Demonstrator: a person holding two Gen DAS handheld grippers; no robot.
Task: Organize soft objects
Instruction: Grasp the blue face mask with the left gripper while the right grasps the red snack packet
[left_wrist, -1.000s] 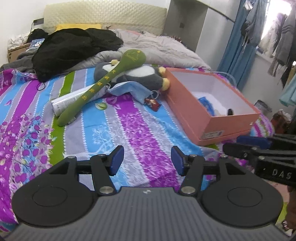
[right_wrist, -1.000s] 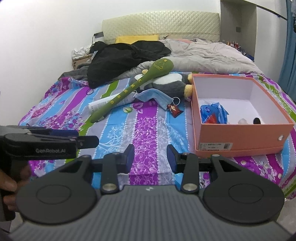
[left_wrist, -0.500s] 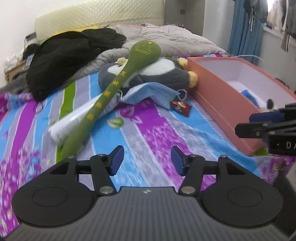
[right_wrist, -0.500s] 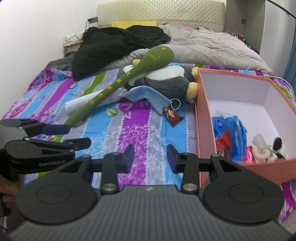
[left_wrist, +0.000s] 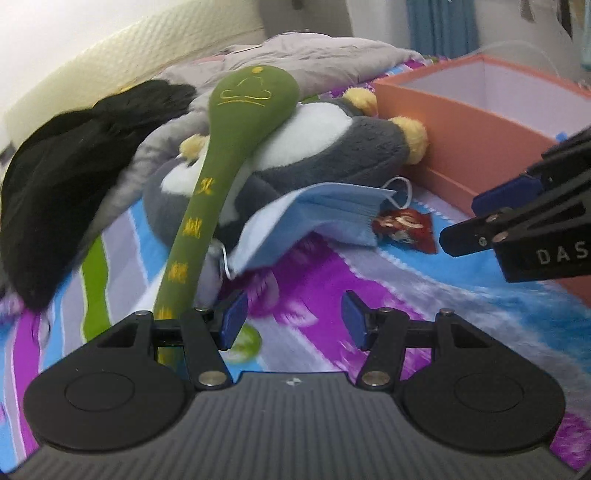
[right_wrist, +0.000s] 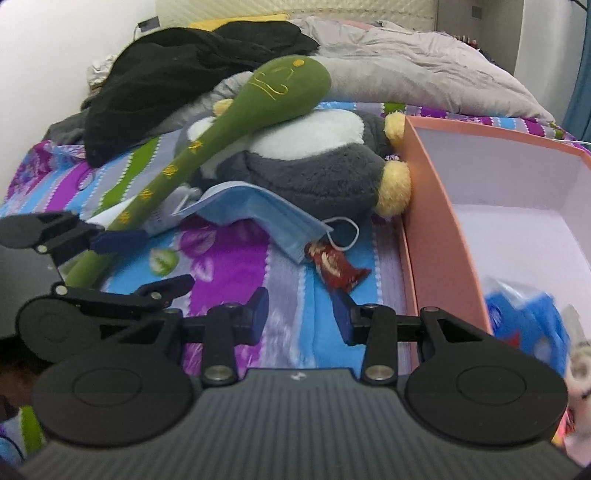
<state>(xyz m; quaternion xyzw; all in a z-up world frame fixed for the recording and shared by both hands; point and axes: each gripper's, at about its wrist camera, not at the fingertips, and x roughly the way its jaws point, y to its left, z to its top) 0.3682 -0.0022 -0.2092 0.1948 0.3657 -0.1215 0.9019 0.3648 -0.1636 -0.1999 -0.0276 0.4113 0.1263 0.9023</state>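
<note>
A grey and white plush penguin (left_wrist: 332, 147) (right_wrist: 314, 162) lies on the striped bedspread beside an orange box (left_wrist: 461, 122) (right_wrist: 436, 221). Across it leans a long green plush club (left_wrist: 221, 155) (right_wrist: 229, 129). A blue face mask (left_wrist: 314, 214) (right_wrist: 258, 210) rests against the penguin, with a small red wrapper (left_wrist: 406, 225) (right_wrist: 336, 266) next to it. My left gripper (left_wrist: 291, 321) (right_wrist: 133, 266) is open above the bedspread, short of the club's lower end and the mask. My right gripper (right_wrist: 301, 314) (left_wrist: 487, 218) is open too, just short of the wrapper, by the box wall.
A black garment (left_wrist: 74, 166) (right_wrist: 177, 74) and a grey quilt (right_wrist: 406, 66) are heaped behind the toys. The box holds blue packets (right_wrist: 532, 321) and a small white item. A white tube (right_wrist: 162, 218) lies under the club. A padded headboard (left_wrist: 147, 55) closes off the far end.
Both grippers have moved forward and lower over the bed, so the toys, mask and box loom much larger. Neither pair of jaws has changed its gap.
</note>
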